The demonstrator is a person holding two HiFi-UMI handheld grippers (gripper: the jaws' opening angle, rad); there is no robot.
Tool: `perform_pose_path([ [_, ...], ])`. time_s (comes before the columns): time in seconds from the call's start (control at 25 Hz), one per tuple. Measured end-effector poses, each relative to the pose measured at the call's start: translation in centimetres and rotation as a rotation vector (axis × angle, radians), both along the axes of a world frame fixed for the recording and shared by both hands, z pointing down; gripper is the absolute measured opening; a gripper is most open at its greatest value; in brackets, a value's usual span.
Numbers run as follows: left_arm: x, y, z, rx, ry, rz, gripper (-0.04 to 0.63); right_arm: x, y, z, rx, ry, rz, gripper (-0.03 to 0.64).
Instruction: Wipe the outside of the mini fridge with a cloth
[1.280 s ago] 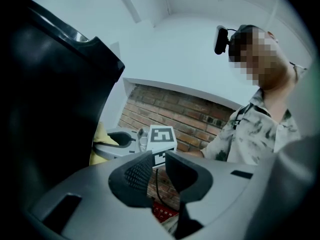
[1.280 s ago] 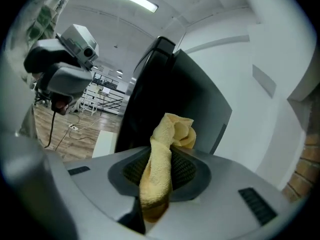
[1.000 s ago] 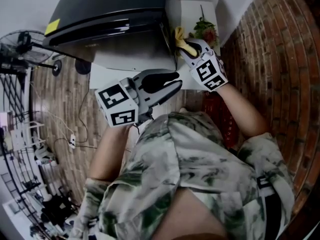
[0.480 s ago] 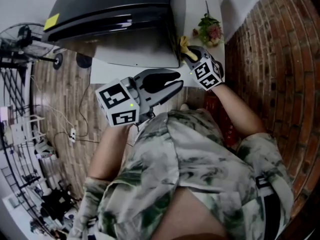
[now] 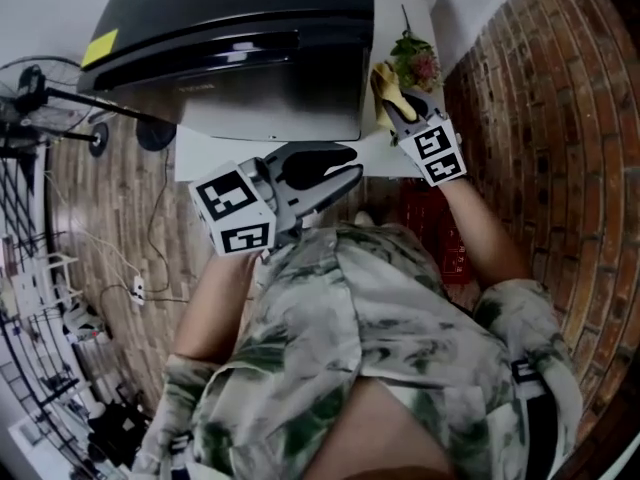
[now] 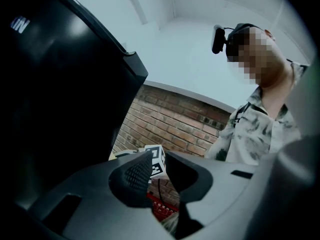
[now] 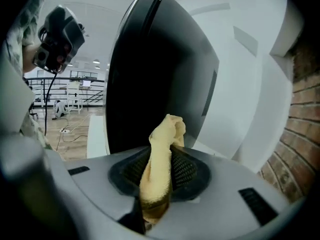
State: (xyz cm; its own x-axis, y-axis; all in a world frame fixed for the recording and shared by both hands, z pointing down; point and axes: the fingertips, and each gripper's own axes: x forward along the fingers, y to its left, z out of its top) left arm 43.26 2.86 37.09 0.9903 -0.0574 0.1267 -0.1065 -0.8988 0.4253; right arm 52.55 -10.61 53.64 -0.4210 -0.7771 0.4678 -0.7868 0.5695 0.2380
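mini fridge [image 5: 250, 28] cut off by head view's top edge, lower end of cloth [image 7: 162, 134] buried between jaws of right gripper [image 7: 160, 171], cloth-fridge contact unclear

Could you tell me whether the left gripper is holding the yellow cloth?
No, the cloth sits pinched in the right gripper; the left gripper holds nothing.

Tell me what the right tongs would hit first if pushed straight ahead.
Most likely the fridge, its dark side dead ahead in the right gripper view; the cloth clamped in the right tongs would touch first. Depth is unclear.
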Motion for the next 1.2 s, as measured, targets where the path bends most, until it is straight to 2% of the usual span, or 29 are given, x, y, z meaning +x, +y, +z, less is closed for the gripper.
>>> perform_pose_path([
  [0.16, -3.0, 0.3, 0.2, 0.016, 0.004, 0.077, 0.071, 0.4, 1.0, -3.6, 0.042, 0.013, 0.114, 0.098],
  [0.32, -7.6, 0.1, 0.1, 0.041, -0.006, 0.176, 0.071, -0.3, 3.0, -7.4, 0.078, 0.024, 0.254, 0.098],
  [0.52, -14.2, 0.1, -0.4, 0.042, 0.034, 0.268, 0.071, -2.8, 6.9, -10.6, 0.097, 0.006, 0.443, 0.098],
  [0.68, -19.3, 1.7, 0.3, 0.038, 0.033, 0.332, 0.070, -7.4, 11.3, -11.7, 0.101, -0.014, 0.548, 0.098],
  [0.84, -22.7, 3.4, 1.6, 0.034, 0.013, 0.380, 0.070, -12.1, 15.4, -11.9, 0.098, -0.037, 0.594, 0.098],
  [0.96, -24.0, 5.0, 2.2, 0.035, 0.000, 0.393, 0.069, -15.0, 18.4, -11.9, 0.090, -0.026, 0.587, 0.098],
  [1.2, -26.3, 8.3, 2.1, 0.064, -0.022, 0.353, 0.070, -19.2, 22.1, -12.1, 0.086, -0.013, 0.526, 0.098],
])
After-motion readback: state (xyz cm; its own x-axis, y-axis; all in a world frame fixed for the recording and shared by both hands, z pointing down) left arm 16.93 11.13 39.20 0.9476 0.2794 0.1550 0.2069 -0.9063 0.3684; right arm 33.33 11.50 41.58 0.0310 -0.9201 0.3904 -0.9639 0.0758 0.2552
